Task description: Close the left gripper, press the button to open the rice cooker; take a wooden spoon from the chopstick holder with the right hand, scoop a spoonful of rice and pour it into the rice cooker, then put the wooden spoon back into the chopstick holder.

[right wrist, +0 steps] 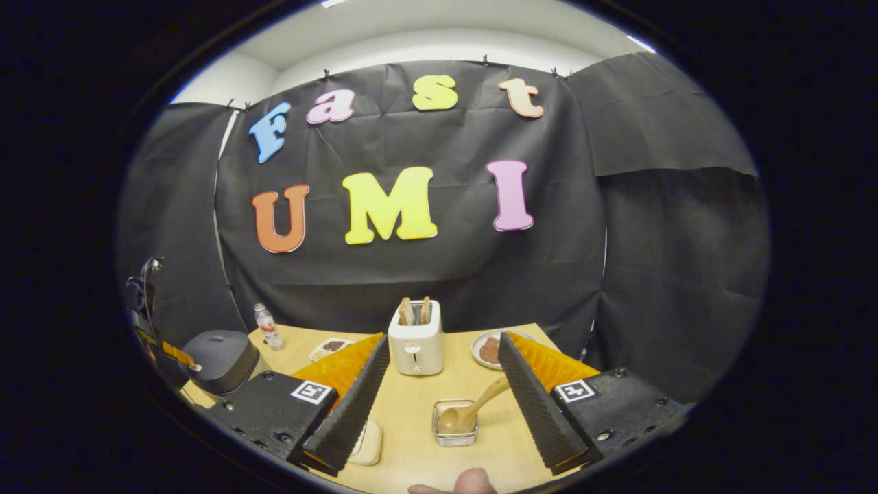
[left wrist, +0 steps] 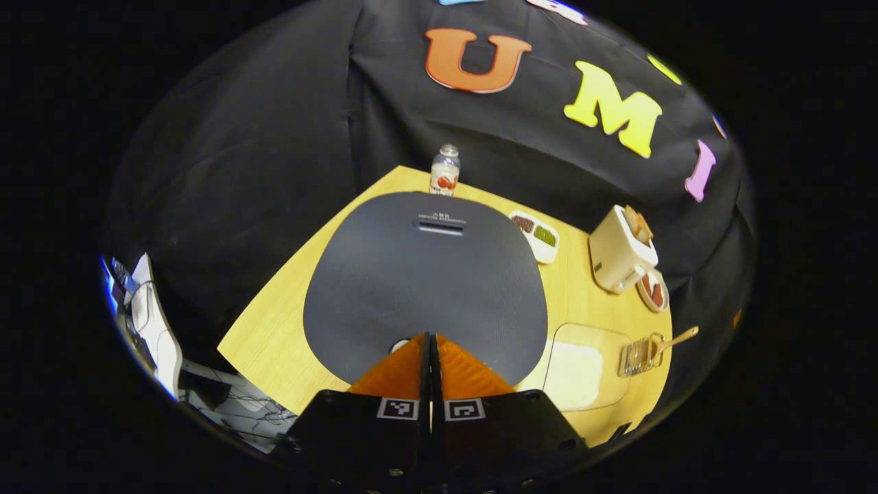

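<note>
Black cloth was hung behind a pale wooden tabletop [right wrist: 411,425] on which the lot was laid out. Rice cooker [left wrist: 425,281]: dark, domed lid down, seen from above in the left gripper view and at the tabletop's left edge in the right gripper view; a light button was partly glimpsed at its near rim, just ahead of the left gripper [left wrist: 430,339], whose fingers were pressed together on nothing. Wooden spoon [right wrist: 473,408]: stood in a small clear chopstick holder [right wrist: 455,424] in front of the toaster [right wrist: 416,337], bowl down inside the holder, handle slanted up and to the right, long axis tilted well off upright. It was judged light, stiff and smooth, best taken on the bare upper handle, clear of the holder's rim. Right gripper [right wrist: 439,405]: spread wide, empty, framing holder and spoon but apart from both. Also noted: a clear tray of rice [left wrist: 583,370] beside the cooker, a bottle [left wrist: 444,170], a two-part snack dish [left wrist: 536,235], a plate [right wrist: 488,348].
</note>
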Demonstrator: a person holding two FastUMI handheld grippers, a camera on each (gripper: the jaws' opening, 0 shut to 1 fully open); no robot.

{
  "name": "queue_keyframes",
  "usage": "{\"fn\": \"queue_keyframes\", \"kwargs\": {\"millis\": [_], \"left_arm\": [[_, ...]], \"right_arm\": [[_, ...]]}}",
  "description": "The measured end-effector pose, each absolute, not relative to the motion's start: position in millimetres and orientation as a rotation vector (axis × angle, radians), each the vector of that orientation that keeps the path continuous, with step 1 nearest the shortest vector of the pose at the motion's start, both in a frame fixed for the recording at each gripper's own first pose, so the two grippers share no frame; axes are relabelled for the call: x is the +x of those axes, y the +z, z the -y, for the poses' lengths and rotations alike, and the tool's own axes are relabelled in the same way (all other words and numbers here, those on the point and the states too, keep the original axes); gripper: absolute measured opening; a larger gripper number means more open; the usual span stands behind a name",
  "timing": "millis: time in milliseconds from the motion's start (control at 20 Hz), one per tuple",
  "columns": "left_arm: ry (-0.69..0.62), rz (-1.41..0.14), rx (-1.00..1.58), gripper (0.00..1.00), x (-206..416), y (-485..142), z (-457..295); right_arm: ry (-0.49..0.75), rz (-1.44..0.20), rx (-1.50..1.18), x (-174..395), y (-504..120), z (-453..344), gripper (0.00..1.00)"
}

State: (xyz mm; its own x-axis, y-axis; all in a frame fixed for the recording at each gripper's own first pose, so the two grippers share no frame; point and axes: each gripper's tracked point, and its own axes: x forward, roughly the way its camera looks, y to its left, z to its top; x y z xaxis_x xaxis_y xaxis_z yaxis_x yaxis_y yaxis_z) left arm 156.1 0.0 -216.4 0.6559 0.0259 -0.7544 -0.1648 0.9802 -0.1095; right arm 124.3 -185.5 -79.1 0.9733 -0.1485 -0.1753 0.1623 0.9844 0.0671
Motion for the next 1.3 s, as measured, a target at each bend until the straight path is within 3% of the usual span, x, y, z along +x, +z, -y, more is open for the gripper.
{"fn": "queue_keyframes", "kwargs": {"millis": [400, 650, 750, 850, 1000, 1100, 1300], "left_arm": [[0.102, -0.361, -0.060, 0.01, 201, -72, 10], [0.016, -0.200, -0.066, 0.00, 201, -13, 52], [-0.017, -0.159, -0.075, 0.05, 195, -3, 66], [-0.030, -0.120, -0.047, 0.22, 190, 2, 75], [-0.035, -0.101, -0.005, 1.00, 177, 2, 87], [-0.034, -0.103, 0.021, 0.94, 172, -6, 99], [-0.066, -0.081, 0.027, 0.94, 162, -4, 132]], "right_arm": [[-0.191, -0.158, 0.082, 120, -72, 213, 1.00], [-0.175, -0.149, 0.067, 122, -67, 223, 1.00], [-0.169, -0.163, 0.071, 120, -74, 228, 1.00], [-0.157, -0.184, 0.085, 115, -82, 230, 0.99], [-0.140, -0.212, 0.099, 110, -99, 237, 1.00], [-0.118, -0.251, 0.102, 112, -120, 237, 1.00], [-0.059, -0.330, 0.127, 124, -169, 236, 1.00]]}}
